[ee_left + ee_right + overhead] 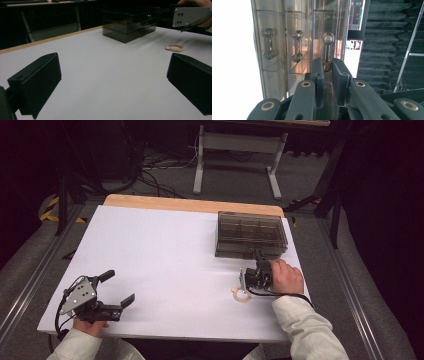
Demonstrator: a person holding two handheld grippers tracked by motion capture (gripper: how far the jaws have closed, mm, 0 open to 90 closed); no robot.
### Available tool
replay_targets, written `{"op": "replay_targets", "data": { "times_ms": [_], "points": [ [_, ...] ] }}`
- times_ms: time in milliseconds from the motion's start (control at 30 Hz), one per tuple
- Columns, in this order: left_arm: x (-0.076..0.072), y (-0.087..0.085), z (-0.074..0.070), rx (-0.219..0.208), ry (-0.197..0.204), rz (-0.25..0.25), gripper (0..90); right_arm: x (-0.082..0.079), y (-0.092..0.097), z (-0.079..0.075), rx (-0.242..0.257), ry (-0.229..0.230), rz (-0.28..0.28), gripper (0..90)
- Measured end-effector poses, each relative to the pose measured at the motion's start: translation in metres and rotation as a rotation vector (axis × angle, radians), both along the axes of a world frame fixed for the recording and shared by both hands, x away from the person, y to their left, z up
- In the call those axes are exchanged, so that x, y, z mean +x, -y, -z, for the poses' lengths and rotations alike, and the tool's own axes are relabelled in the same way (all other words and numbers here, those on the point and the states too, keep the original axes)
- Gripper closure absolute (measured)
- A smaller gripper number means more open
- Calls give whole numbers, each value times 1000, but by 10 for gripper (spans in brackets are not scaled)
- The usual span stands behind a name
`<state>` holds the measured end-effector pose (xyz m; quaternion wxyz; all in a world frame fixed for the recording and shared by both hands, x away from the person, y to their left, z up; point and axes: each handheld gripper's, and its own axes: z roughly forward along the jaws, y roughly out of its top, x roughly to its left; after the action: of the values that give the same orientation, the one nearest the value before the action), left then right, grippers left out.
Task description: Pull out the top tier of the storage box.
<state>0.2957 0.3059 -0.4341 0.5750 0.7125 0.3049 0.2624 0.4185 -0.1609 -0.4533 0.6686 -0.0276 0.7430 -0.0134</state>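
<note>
Right gripper [327, 66] jaws closed on a drawer handle [328, 51] of the box [251, 234]. Left gripper [118, 288] jaws open, with bare tabletop [112, 75] between.

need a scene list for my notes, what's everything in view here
drawer box: one, smoky clear plastic, far right part of the table, three drawers
drawer handles: three, clear and metal, one on each drawer front; the right gripper's jaws stand close on either side of one, contact not certain
bead ring: one, cream, lying flat on the table near the right gripper
table: one, white top with a wooden far edge
white stand: one, on the floor beyond the table
cables: several, dark, on the floor at the back
left gripper: one, black, jaws wide apart, near left corner
right gripper: one, black, jaws nearly together at the box front
</note>
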Motion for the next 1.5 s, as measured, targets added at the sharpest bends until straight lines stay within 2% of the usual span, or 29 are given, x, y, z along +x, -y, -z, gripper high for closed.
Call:
{"op": "replay_targets", "data": {
  "times_ms": [33, 67, 100, 233, 267, 400, 433, 533, 600, 667, 800, 900, 933, 1133, 1167, 1200, 1267, 1300, 1433, 1500],
  "points": [
    [0, 0, 0, 2, 2, 0, 2, -3, 0, 1, 16, -2, 12, 807],
    [0, 0, 0, -1, 0, 1, 2, -3, 0, 1, 16, -2, 12, 807],
    [0, 0, 0, -1, -1, 1, 2, -3, 0, -1, -12, 3, -12, 807],
    [0, 0, 0, 7, 3, 0, 2, -8, 1, -1, 13, -2, 4, 806],
    [0, 0, 0, 7, 4, 0, 2, -8, 1, -3, -3, 1, -10, 806],
    [0, 0, 0, -1, -1, 0, 2, -12, 1, -3, 16, -12, 4, 805],
    [0, 0, 0, 5, 3, 1, 2, -12, 1, -3, 6, -10, -13, 804],
    [0, 0, 0, 8, 3, 0, 2, -13, 1, -3, 3, -18, -12, 798],
    [0, 0, 0, 6, 3, 0, 2, -15, 2, -3, 24, -16, -6, 729],
    [0, 0, 0, 6, 3, -1, 2, -15, 3, -7, 26, -27, -34, 677],
    [-1, 0, 0, 8, 2, -3, 2, -17, 4, -9, 27, -55, -31, 627],
    [-1, 0, 0, 9, 2, -3, 2, -20, 5, -11, 31, -62, -34, 605],
    [-1, 0, 0, 9, 2, -3, 2, -21, 5, -11, 47, -62, -29, 601],
    [-1, 0, 0, 6, 0, -2, 2, -24, 5, -15, 41, -57, -44, 584],
    [-1, 0, 0, 9, 2, -2, 2, -27, 4, -15, 69, -65, -25, 576],
    [-1, 0, 0, 8, 2, -2, 2, -25, 4, -18, 52, -58, -53, 574],
    [-1, 0, 0, 5, 0, -3, 2, -27, 4, -19, 67, -67, -43, 561],
    [-1, 0, 0, 4, 0, -3, 2, -27, 3, -21, 55, -61, -56, 552],
    [-1, 0, 0, 5, -1, -4, 2, -27, 4, -24, 71, -85, -47, 524],
    [-1, 0, 0, 5, 0, -3, 2, -27, 4, -30, 85, -99, -50, 520]
  ]
}}
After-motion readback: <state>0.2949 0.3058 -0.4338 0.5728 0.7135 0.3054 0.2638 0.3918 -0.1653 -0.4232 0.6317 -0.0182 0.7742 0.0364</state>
